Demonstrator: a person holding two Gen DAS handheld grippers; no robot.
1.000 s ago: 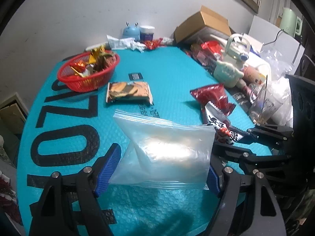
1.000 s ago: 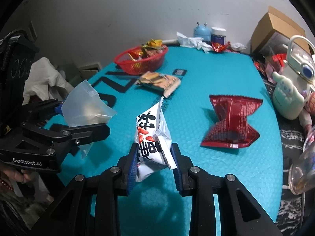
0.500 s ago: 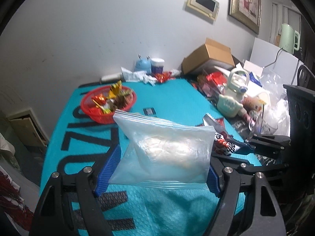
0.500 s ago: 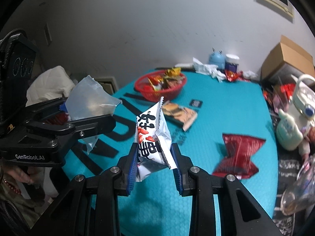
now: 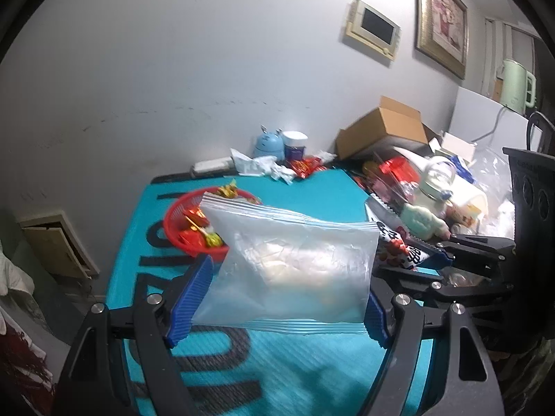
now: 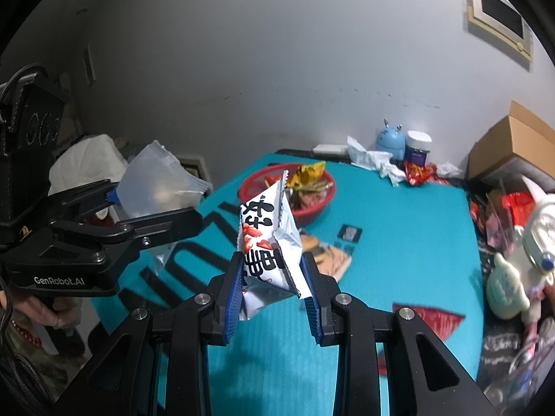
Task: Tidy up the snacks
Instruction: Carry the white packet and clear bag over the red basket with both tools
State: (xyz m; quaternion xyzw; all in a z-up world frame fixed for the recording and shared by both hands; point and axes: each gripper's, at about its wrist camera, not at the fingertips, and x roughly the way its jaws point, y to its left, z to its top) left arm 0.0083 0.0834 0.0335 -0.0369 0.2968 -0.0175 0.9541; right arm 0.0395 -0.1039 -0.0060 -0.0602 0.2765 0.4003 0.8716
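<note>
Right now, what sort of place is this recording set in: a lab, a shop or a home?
Most likely a lived-in home room. A framed picture hangs on the wall, a pale green electric kettle stands at the back, and the teal-covered table is crowded with household clutter, including a cardboard box.

Left hand-held gripper jaws wide, clamped, tilted down, right hand-held gripper pinched narrow, tilted down

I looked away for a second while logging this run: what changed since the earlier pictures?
Both grippers rose from the teal table: it sits lower and smaller in both views, with more wall showing. The left gripper still holds the clear zip bag; the right gripper still clamps the white snack packet. Nothing was released.
</note>
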